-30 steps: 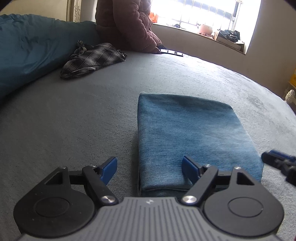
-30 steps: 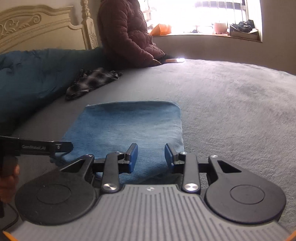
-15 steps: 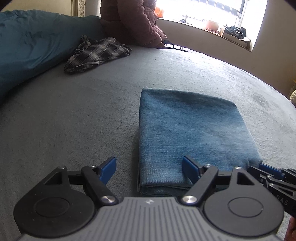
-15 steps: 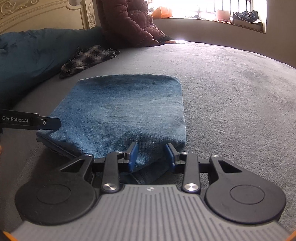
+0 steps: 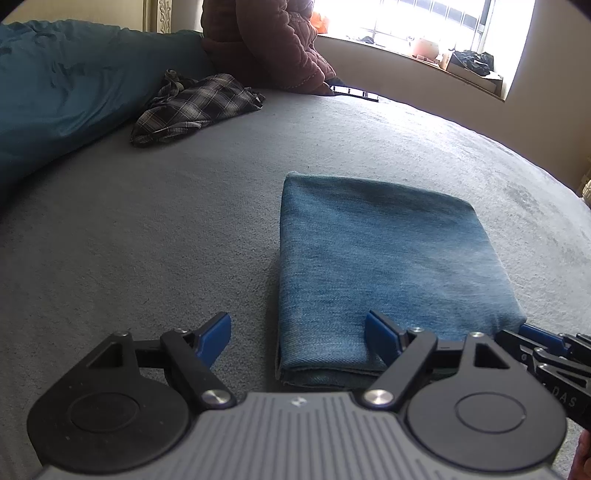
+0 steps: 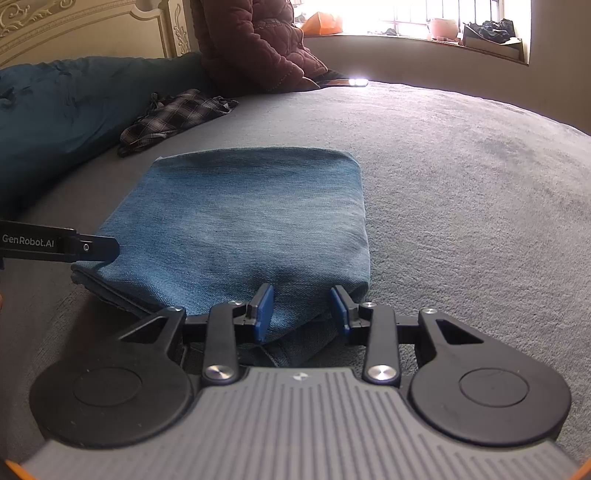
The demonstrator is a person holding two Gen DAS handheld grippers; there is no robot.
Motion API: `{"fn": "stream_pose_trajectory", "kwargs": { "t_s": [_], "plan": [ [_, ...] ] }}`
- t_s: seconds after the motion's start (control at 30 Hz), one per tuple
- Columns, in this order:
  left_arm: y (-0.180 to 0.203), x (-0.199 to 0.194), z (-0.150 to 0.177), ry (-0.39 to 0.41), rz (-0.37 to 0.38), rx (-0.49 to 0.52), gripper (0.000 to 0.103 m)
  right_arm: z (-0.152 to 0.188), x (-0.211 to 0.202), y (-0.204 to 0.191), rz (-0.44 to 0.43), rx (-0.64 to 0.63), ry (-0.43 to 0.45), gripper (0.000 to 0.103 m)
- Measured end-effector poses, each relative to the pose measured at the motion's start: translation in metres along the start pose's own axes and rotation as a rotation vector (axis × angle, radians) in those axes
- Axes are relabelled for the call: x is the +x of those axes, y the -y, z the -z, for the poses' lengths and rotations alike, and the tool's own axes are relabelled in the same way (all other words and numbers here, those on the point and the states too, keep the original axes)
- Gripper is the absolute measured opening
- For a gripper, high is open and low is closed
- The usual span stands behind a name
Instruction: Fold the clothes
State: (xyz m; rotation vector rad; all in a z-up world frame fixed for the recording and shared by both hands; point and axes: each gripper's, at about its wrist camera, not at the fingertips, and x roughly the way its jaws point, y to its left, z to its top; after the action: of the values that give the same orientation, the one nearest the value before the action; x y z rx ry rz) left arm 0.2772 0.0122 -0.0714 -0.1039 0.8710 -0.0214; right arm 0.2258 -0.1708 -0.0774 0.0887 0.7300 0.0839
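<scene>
Folded denim garment (image 5: 384, 266) lies flat on the grey bed (image 5: 147, 240), plaid shirt (image 5: 192, 103) well apart at 11 o'clock. Left gripper (image 5: 298, 328) fingers wide open, straddling the near-left corner, nothing gripped. Right gripper (image 6: 302, 308) fingers part-open around the bunched near-right edge; grip unclear. Likely next fold: catch all layers at both corners, lift evenly, lay toward 12 o'clock.

Home bedroom: bed (image 5: 184, 229), carved headboard (image 6: 74, 26).

"GenRobot.AI" on left tongs (image 6: 94, 248), perhaps "DAS" on right tongs (image 5: 554, 345)
</scene>
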Motion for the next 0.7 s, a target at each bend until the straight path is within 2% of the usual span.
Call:
{"fn": "stream_pose_trajectory", "kwargs": {
  "t_s": [0.7],
  "plan": [
    [0.0010,-0.0003,-0.0012,-0.005,-0.011,0.006,0.081,0.0007,0.0000,0.0006,-0.004,0.003,0.001,0.034]
  ]
}}
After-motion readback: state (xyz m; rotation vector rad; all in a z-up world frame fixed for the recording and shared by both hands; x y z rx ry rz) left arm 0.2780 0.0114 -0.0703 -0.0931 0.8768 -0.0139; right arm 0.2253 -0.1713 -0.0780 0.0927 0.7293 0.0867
